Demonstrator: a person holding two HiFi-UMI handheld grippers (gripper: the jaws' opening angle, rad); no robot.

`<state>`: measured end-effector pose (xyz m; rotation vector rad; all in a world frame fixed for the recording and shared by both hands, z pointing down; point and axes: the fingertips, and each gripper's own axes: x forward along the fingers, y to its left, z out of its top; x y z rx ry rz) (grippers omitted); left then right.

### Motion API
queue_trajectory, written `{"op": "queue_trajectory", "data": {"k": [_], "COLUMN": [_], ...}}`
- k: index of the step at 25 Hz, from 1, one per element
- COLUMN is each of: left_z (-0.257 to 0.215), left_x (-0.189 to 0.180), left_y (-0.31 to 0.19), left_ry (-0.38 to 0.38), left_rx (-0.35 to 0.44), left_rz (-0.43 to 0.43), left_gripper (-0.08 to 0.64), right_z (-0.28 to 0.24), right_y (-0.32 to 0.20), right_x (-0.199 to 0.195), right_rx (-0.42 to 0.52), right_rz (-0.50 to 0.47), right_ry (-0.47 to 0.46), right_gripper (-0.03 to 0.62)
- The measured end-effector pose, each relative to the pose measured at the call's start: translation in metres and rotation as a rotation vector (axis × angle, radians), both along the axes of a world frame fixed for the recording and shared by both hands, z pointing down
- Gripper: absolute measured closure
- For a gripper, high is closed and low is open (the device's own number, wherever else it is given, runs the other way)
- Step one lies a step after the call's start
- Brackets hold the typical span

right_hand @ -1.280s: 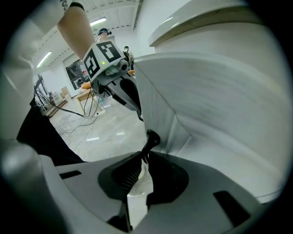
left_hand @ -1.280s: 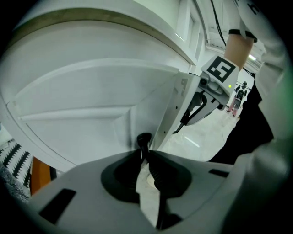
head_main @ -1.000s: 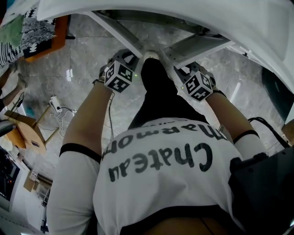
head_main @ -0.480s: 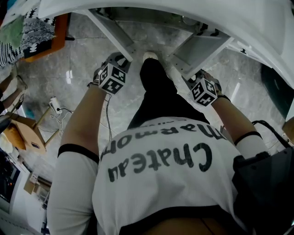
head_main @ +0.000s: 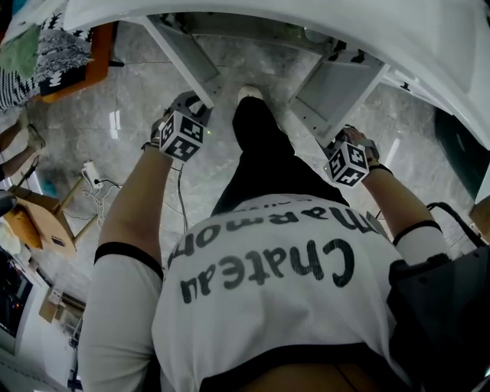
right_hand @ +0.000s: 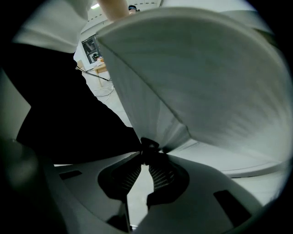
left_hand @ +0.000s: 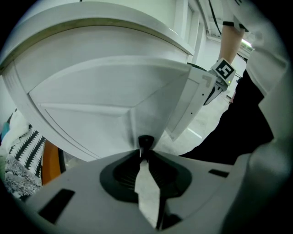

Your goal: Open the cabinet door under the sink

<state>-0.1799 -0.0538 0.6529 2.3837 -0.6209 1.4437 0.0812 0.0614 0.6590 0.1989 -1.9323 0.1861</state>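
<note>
Cabinet doors, head view: two white doors under the sink, both swung out toward the person. The left door (head_main: 182,47) and the right door (head_main: 337,80) stand edge-on, one on either side of the black trouser leg (head_main: 264,153).
Head view, sink rim (head_main: 306,19): white and curved, running across the top above both doors.
Head view, left hand-held gripper (head_main: 200,103): at the free edge of the left door, marker cube facing up.
Head view, right hand-held gripper (head_main: 339,142): at the free edge of the right door.
Head view, floor (head_main: 130,107): grey marbled stone. A white cable (head_main: 93,178) lies on it at the left, near a wooden stool (head_main: 47,223). An orange seat (head_main: 99,57) with patterned cloth sits at the upper left.
Left gripper view: the jaws are pinched narrow on a small dark knob (left_hand: 145,140) on the left door's recessed white panel. The right door and the other gripper's cube show beyond, at the right.
Right gripper view: the jaws are closed narrow on the right door's knob (right_hand: 149,145). The door's white panel fills the upper right, with dark trousers at the left and pale floor behind.
</note>
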Motion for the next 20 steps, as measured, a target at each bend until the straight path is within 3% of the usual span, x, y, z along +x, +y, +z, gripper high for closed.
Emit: {"op": "queue_trajectory", "data": {"k": [7, 20], "left_z": [-0.001, 0.001], "left_x": [-0.012, -0.069], "left_y": [0.007, 0.016], "left_ry": [-0.023, -0.122], "left_rx": [-0.007, -0.017], "left_rz": [0.026, 0.068], "left_gripper": [0.512, 0.515], "right_z": [0.001, 0.002], "right_y": [0.013, 0.019], "right_x": [0.017, 0.038], "right_rx": [-0.015, -0.019], "right_rz": [-0.035, -0.018], "right_ry": [0.037, 0.045], "right_gripper": [0.549, 0.548]}}
